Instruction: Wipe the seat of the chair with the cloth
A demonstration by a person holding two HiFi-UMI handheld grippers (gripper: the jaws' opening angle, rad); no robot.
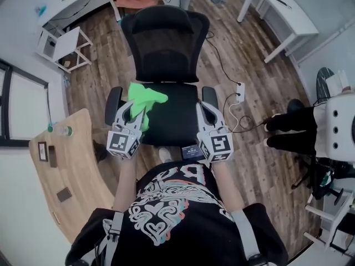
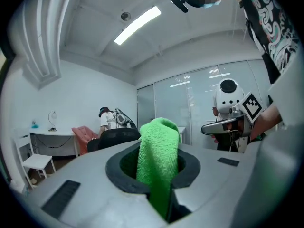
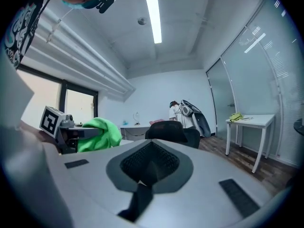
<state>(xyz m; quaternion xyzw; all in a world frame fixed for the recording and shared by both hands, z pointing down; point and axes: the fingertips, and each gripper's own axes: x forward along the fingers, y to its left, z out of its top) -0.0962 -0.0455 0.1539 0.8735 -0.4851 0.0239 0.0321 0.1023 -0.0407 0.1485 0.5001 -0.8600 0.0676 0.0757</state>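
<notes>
The left gripper has its jaws pinching a fuzzy green cloth over the smooth black chair seat. The right gripper has its jaws pressed together.

i'm looking down into an office: a black mesh swivel chair at 12 o'clock, a white desk at 1 o'clock, a curved wooden desk at 8 o'clock, glass partition walls and a ceiling strip light.

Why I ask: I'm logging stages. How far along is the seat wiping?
Done: the left gripper is shut on the green cloth. In hand: it holds the cloth over the left side of the chair seat; contact can't be told. Left: the wiping itself. The right gripper is shut and empty.
</notes>
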